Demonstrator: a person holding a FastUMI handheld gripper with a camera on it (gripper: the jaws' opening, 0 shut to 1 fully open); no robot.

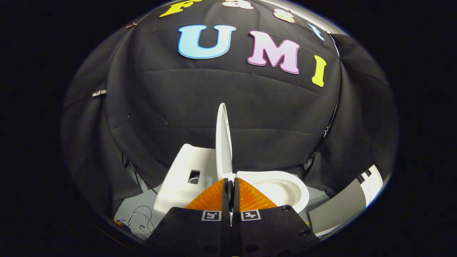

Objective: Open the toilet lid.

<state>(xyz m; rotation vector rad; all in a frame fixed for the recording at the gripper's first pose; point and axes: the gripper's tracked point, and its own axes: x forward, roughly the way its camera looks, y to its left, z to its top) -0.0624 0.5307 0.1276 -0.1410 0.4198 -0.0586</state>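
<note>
White lid: the toilet lid (223, 141) stands upright, seen edge-on, rising straight ahead of the fingertips, its foot just beyond them.
Claw: the gripper (231, 187) has its two orange fingers (210, 198) drawn together with only a thin dark slit between them; whether the lid's lower edge is pinched in that slit I cannot tell.
Bowl: the open toilet bowl (285, 189) lies to the right of the lid, just beyond the right finger, its rim uncovered.
Tank: the white tank (185, 175), with a square hole in its face, sits left of the lid.
Floor: thin wires (141, 217) lie on the pale floor left of the tank.
Right side: a grey panel (337, 208) leans beyond the bowl, well apart from the fingers.
</note>
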